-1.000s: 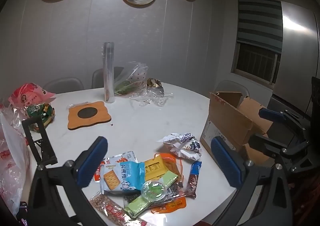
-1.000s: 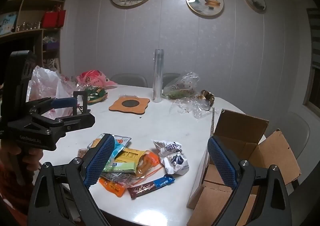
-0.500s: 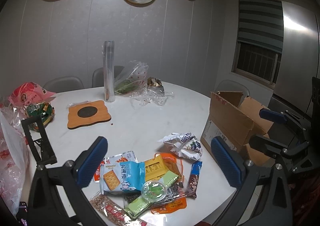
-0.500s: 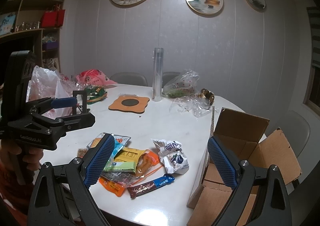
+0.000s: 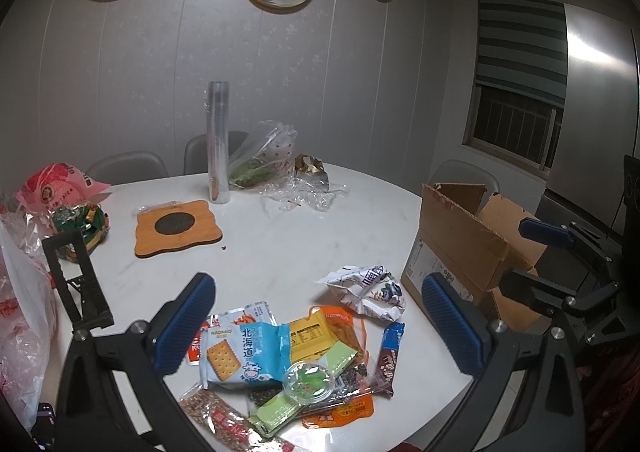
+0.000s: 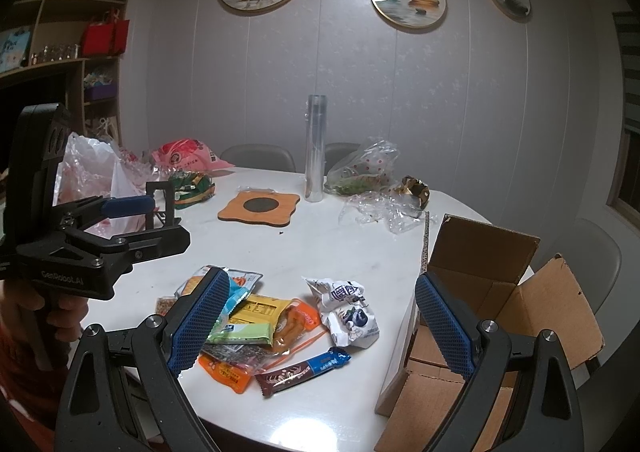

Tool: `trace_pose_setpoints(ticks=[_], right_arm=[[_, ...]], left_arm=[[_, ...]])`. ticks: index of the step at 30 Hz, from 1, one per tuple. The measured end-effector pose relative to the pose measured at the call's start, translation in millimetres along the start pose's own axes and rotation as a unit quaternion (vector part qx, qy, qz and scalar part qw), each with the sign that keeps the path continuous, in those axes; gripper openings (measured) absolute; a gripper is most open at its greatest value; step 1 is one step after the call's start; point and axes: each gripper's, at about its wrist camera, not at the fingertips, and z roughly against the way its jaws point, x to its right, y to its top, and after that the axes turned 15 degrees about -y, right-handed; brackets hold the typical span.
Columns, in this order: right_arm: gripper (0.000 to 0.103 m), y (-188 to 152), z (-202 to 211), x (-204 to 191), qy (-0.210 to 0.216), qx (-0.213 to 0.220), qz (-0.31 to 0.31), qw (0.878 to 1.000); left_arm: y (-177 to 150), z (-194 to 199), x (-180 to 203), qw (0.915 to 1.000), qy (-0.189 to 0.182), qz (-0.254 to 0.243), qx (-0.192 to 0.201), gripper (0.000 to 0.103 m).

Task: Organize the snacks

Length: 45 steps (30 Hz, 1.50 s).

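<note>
Snacks piled near table edge

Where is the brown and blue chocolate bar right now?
In both wrist views the brown and blue chocolate bar lies flat on the white round table, at the snack pile's edge nearest the open cardboard box.

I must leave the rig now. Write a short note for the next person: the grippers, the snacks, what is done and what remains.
Left gripper: open, empty, above the snack pile.
Right gripper: open, empty, near the pile.
Snacks: loose heap on the white round table, with the blue cracker packet, the brown chocolate bar and the white crumpled bag among them.
Open brown cardboard box: at the table's right edge; no snack visible inside.
Done: nothing.
Left: probably move every snack into the box.
</note>
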Motion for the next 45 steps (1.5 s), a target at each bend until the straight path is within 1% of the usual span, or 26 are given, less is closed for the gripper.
trace_pose_setpoints(ticks=[7,8,9,10,13,17,18,26,29,31,33,35,37,39,43,45], right_arm=[[0.094,-1.1,1.3,-0.5,0.001,0.000,0.000,1.000],[0.096,-1.1,1.3,-0.8,0.001,0.000,0.000,1.000],[0.100,-1.3,1.2,-0.9,0.001,-0.001,0.001,1.000],[0.101,-1.9,1.8,-1.6,-0.001,0.000,0.003,1.000],[0.101,-4.2,3.9,-2.8,-0.007,0.005,0.004,1.000],[0.101,-5.1,4.6,-2.7,-0.008,0.004,0.005,1.000],[0.103,-4.8,4.4,-2.9,-0.008,0.003,0.006,1.000],[0.103,-4.7,9.9,-3.9,-0.005,0.000,0.009,1.000],[0.103,-1.3,12.8,-6.3,-0.016,0.003,0.017,1.000],[0.103,2.0,14.0,-10.1,-0.016,0.006,0.024,1.000],[0.103,7.3,14.6,-16.8,-0.011,0.007,0.038,0.999],[0.103,12.5,14.1,-28.3,-0.018,0.011,0.063,0.998],[0.092,16.3,9.9,-42.2,-0.031,0.022,0.088,0.995],[0.070,18.3,-1.4,-54.3,-0.033,0.016,0.104,0.994],[0.058,19.4,-39.8,-67.1,-0.001,-0.033,0.085,0.996],[0.056,16.5,-61.7,-72.0,-0.009,-0.056,0.078,0.995]], left_arm=[[-0.7,-0.9,0.0,1.0000,0.001,0.000,0.001,0.102],[-0.4,-0.8,-0.2,1.0000,0.000,0.000,0.000,0.102],[-0.4,-0.9,-0.2,1.0000,0.000,0.000,0.000,0.102],[-0.2,-0.7,-0.2,1.0000,0.001,0.000,0.000,0.102],[-0.3,-1.0,-0.9,1.0000,0.002,0.001,0.000,0.102],[-0.6,-0.6,-1.1,1.0000,0.002,0.002,0.000,0.102],[-0.6,-0.7,-1.2,1.0000,0.002,0.002,0.000,0.102],[0.1,2.3,-1.2,1.0000,-0.002,0.003,0.000,0.102],[0.4,3.1,-1.7,1.0000,-0.006,0.003,0.000,0.102],[1.1,3.1,-4.2,1.0000,-0.007,0.002,0.001,0.102],[1.6,3.3,-7.2,1.0000,-0.006,0.000,0.003,0.102],[1.5,4.2,-14.1,1.0000,-0.005,0.004,0.003,0.102],[1.5,4.6,-22.9,0.9999,-0.006,0.009,0.002,0.102],[0.5,5.2,-34.8,0.9999,-0.004,0.015,0.000,0.102],[-6.1,2.4,-60.8,0.9993,0.003,0.035,-0.014,0.102],[-12.4,-1.8,-72.9,0.9986,0.002,0.046,-0.025,0.102]])
